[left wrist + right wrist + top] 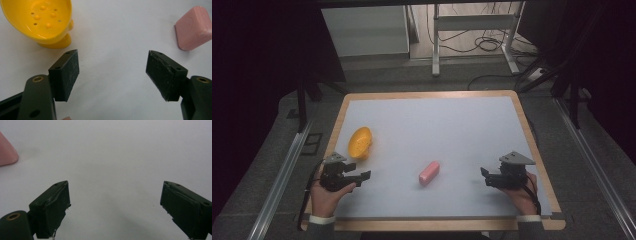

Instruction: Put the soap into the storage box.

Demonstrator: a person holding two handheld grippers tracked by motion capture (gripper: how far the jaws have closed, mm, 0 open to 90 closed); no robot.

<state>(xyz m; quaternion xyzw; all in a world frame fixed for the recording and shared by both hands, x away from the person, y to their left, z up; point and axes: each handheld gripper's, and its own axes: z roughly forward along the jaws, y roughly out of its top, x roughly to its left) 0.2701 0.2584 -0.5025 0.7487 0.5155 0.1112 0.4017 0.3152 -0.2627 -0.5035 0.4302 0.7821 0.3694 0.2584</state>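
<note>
Soap, a pink bar, lies flat on the pale tabletop, nearer the person's edge, roughly between the two claws and well apart from both. I judge it stiff, light and smooth-skinned, so likely to slip under hard pads (dry, by the look of it, which helps). Its rounded corners give poor purchase; the long flat sides look like the sound place to take hold, with the jaws closing across the short width.

Beyond the soap and off toward the left claw sits a yellow soap dish, an oval bowl with raised bumps and drain holes on a small foot. It looks like thin plastic, light enough to skid or tip if nudged.

From the soap, the left claw hangs to the left and the right claw to the right, each held in a hand near the tabletop's near edge. Both stand released, jaws wide apart with nothing between them.

Nothing lies between the soap and either claw, nor between the soap and the soap dish; the way looks free.
</note>
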